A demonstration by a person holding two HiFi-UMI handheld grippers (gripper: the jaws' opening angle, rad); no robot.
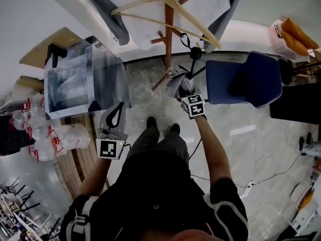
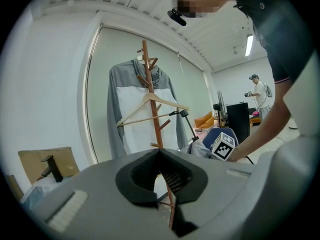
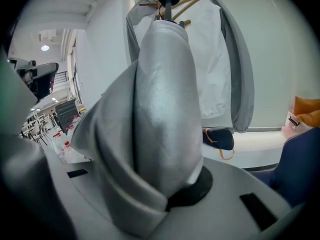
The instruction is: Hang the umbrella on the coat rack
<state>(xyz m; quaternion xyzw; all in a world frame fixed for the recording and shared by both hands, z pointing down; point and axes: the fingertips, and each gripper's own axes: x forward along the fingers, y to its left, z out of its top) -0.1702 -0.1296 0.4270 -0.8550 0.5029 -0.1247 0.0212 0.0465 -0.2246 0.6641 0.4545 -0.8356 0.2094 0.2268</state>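
My right tool [image 1: 187, 88] is pinching the folded grey umbrella [image 1: 179, 82] round its bunched canopy. It is held in the air over the floor, just in front of the wooden coat rack [image 1: 167, 44], with the black handle end [image 1: 195, 53] and its wrist strap [image 1: 184, 39] aimed at the lower pegs. My left tool [image 1: 118, 110] hangs to the side, jaws pressed together on nothing. My main worry is the grip. In the right gripper view the pads bite on loose cloth, with a flap spilling out to one side, and I cannot tell whether they reach the shaft. The folds may therefore slide or twist when I tilt the umbrella, and the handle would swing off line. The strap loop looks small and floppy, so I think it could brush past a peg without catching. If I let go on a half-catch, the umbrella would drop to the floor by the rack's foot. The wooden hanger [image 1: 195, 21] with the grey-and-white jacket [image 2: 135, 119] sits close above the pegs I am aiming at, and a high approach could knock it loose. A hard push on a peg might rock the rack, and the blue chair [image 1: 246, 79] crowds my right elbow.
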